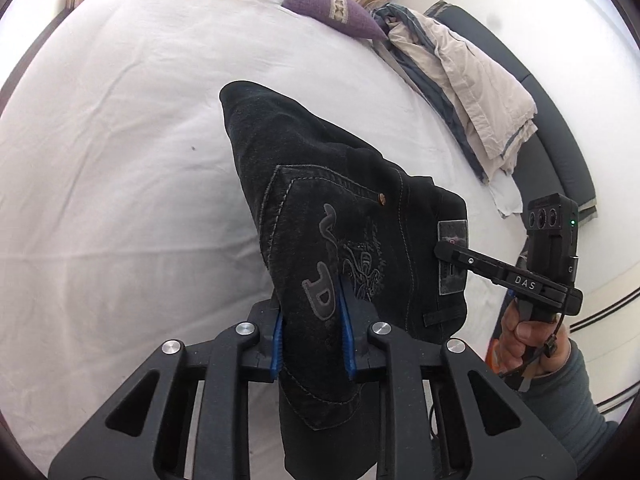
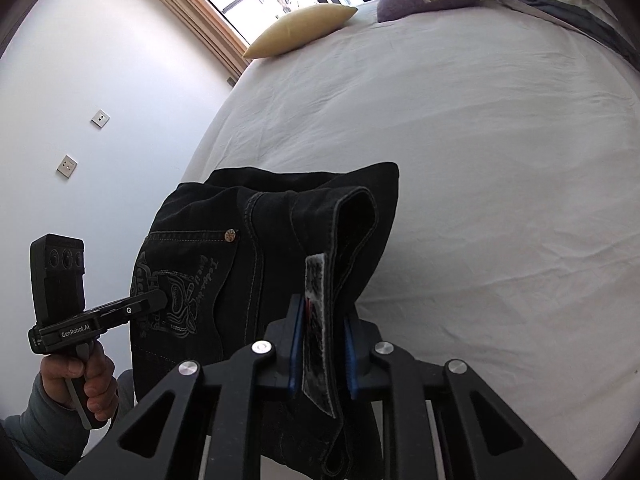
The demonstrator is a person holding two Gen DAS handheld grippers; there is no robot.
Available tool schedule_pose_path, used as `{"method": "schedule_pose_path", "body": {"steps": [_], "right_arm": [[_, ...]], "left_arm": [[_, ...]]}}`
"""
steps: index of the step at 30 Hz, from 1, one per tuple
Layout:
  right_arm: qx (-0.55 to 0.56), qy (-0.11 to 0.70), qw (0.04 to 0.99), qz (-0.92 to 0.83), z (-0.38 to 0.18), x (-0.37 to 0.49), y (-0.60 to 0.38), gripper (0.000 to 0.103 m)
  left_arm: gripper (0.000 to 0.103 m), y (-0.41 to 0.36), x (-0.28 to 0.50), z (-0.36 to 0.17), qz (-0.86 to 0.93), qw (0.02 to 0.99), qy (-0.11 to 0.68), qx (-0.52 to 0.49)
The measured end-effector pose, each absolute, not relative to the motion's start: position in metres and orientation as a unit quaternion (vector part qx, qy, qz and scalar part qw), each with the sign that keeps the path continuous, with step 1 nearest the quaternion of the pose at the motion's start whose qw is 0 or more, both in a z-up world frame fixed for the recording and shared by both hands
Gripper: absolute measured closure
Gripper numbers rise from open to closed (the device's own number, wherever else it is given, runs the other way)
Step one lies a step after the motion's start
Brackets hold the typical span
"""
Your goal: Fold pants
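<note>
Claws [image 1: 312,332] [image 2: 322,354] pinch stiff black denim pants [image 1: 320,184].

Black pants [image 1: 320,208] with grey stitching and embroidered pocket motif; white bed [image 1: 120,160]; purple cushion [image 1: 332,10] with patterned band, top of frame; yellow cushion [image 2: 300,30]; blue-padded fingers [image 1: 347,332].

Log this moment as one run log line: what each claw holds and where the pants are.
left claw: shut on black denim pants, pocket area | right claw: shut on waistband patch | pants: lifted above white bed sheet
</note>
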State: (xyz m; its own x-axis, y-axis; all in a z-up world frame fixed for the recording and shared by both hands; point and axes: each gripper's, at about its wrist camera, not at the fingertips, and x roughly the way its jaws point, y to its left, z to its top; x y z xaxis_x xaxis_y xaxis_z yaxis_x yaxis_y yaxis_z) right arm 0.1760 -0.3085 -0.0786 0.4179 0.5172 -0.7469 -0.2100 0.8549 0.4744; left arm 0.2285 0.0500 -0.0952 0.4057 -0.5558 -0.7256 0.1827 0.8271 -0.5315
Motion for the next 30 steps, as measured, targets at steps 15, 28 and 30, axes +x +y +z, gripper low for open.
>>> {"method": "schedule_pose_path", "body": {"steps": [15, 28, 30], "right_arm": [[0.316, 0.505, 0.768, 0.236, -0.153, 0.231, -0.312, 0.045], [0.239, 0.416, 0.867, 0.137, -0.077, 0.141, -0.327, 0.028], [0.192, 0.380, 0.898, 0.109, -0.055, 0.111, -0.318, 0.019]], "left_arm": [[0.062, 0.121, 0.279, -0.171, -0.222, 0.811, 0.490, -0.229], [0.004, 0.123, 0.176, -0.091, -0.112, 0.907, 0.380, -0.141], [0.002, 0.117, 0.146, -0.068, -0.084, 0.930, 0.342, -0.106]]}}
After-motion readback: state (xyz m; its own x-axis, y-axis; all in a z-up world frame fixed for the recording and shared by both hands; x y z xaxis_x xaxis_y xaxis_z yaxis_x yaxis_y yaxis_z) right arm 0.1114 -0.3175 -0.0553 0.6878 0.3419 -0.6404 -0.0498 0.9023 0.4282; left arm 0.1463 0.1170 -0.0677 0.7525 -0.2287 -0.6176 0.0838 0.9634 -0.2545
